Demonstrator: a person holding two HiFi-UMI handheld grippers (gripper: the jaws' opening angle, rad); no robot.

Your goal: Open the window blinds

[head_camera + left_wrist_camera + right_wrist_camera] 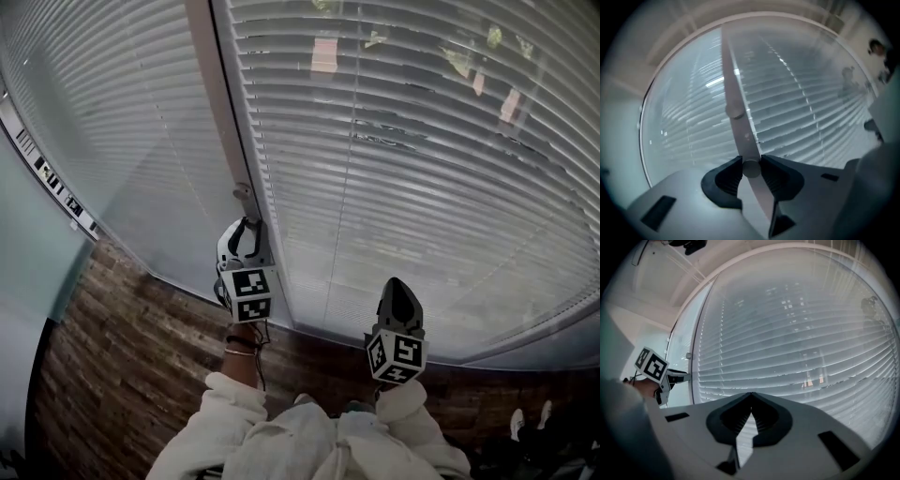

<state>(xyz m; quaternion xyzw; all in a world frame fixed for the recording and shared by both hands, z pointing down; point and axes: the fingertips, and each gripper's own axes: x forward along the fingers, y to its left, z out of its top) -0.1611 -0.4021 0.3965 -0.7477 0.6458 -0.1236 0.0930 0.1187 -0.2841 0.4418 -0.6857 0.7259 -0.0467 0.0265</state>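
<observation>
Head view: lowered blinds (422, 141), slats slightly ajar (left gripper (751, 162) fingers clamp knob (751, 168), right gripper (750, 397) fingers together).

A pale upright window frame (220, 103) split the glazing; grey daylight filtered in; brown plank floor (122, 375) lay below; pale wall (28, 262) stood left.

The post (217, 103) splits it: left blind (112, 131) on its left, right blind (422, 187) on its right. Left gripper (248, 230) is at the post, with the post's knob (751, 168) between its jaws. Right gripper (397, 287) is right of the post, before the right blind.
</observation>
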